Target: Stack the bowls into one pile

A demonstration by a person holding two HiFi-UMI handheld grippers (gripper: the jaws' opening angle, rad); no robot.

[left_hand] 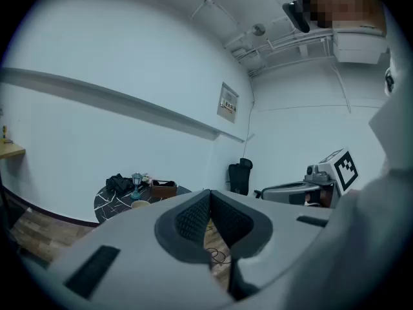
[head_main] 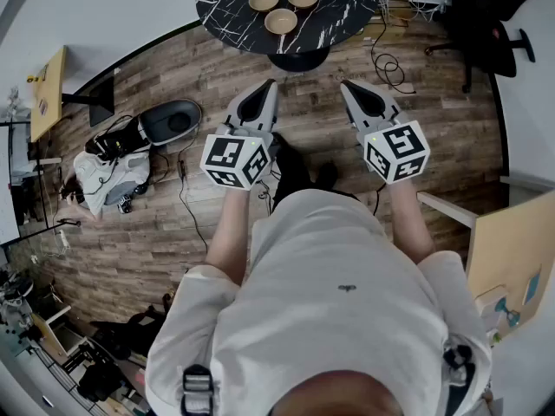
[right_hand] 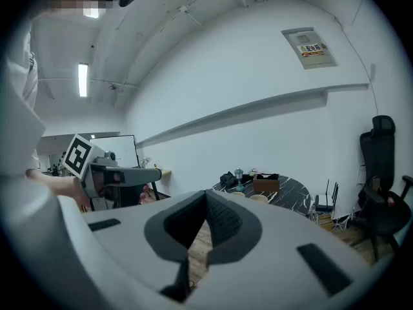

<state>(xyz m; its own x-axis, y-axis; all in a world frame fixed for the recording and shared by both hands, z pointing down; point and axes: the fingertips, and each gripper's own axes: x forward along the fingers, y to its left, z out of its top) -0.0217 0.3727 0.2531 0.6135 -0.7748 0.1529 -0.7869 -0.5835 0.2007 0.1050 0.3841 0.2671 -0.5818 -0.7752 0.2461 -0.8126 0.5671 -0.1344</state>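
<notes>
Three bowls (head_main: 281,21) sit side by side, unstacked, on the dark tabletop (head_main: 227,14), well ahead of both tools. The left tool (head_main: 267,87) and right tool (head_main: 349,87) are clenched on nothing, held over the floor (head_main: 208,76). The step is best begun by walking closer, then loosening one tool before reaching for a bowl's rim.

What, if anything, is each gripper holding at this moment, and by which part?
Nothing is held. The left gripper and the right gripper both have their jaws together, empty; the bowls stand on the table ahead.
</notes>
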